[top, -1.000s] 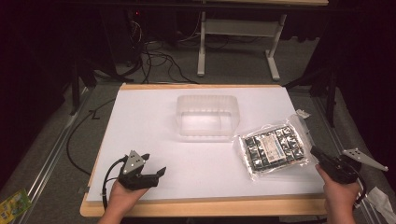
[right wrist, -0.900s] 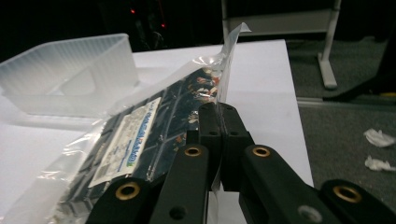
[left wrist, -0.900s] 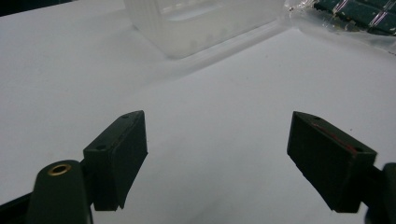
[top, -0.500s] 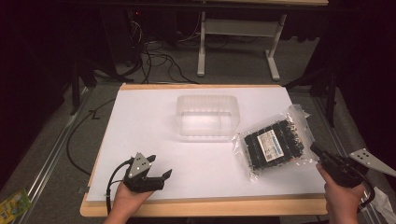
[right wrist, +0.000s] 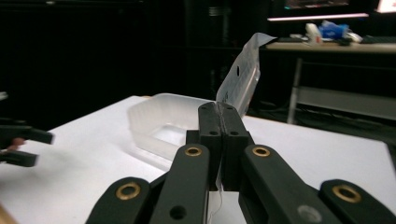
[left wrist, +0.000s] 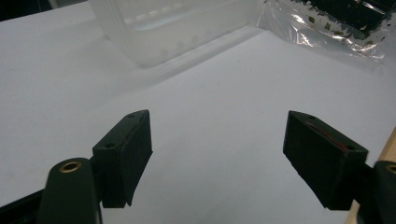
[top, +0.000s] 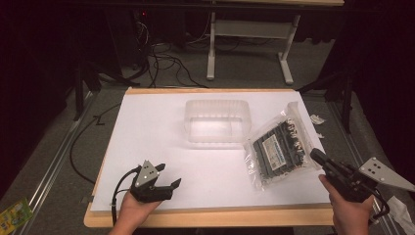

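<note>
With right gripper (top: 317, 157) clamped on bag (top: 280, 149) — mid-lift — next likely: carry it over tub (top: 218, 120); left gripper (top: 169, 185) idle, jaws apart.

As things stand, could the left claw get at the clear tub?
Probably yes. The left claw hangs open over bare white table, and nothing lies between it and the clear tub; the bag sits off to the side, pinched in the right claw.
</note>
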A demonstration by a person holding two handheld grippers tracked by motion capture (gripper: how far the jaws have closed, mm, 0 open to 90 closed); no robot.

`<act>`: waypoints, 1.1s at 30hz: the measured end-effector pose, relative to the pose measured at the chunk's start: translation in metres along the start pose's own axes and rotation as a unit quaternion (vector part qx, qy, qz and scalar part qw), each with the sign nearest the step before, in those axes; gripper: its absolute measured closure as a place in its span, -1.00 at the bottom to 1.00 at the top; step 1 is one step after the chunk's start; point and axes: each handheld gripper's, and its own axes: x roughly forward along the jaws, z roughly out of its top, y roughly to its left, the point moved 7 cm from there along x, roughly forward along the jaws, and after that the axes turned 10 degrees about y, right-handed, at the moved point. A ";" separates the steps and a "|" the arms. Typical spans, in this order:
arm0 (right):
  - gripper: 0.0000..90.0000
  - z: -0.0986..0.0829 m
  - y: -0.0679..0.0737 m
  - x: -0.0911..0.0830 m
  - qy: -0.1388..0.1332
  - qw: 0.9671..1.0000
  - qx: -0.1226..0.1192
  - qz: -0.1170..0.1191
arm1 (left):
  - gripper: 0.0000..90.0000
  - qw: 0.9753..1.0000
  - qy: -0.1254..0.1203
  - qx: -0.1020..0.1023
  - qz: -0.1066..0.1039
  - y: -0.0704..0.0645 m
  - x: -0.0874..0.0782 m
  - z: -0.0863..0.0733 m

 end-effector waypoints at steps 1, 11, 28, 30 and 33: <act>1.00 0.002 0.006 0.001 0.000 1.000 -0.006 0.007 | -0.45 1.000 0.000 0.001 -0.001 -0.001 0.000 0.000; 1.00 0.014 0.073 0.016 0.001 0.994 -0.070 0.083 | -0.32 1.000 0.004 0.014 -0.011 -0.007 0.004 0.002; 1.00 0.018 0.085 0.016 -0.007 0.992 -0.083 0.094 | 0.03 0.999 -0.027 0.038 -0.018 -0.036 0.023 0.052; 1.00 0.017 0.084 0.017 -0.005 0.992 -0.083 0.095 | 0.12 0.999 -0.034 0.036 -0.012 -0.038 0.030 0.068; 1.00 0.015 0.082 0.019 -0.003 0.992 -0.079 0.098 | 0.22 0.997 -0.043 0.058 -0.004 -0.046 0.051 0.104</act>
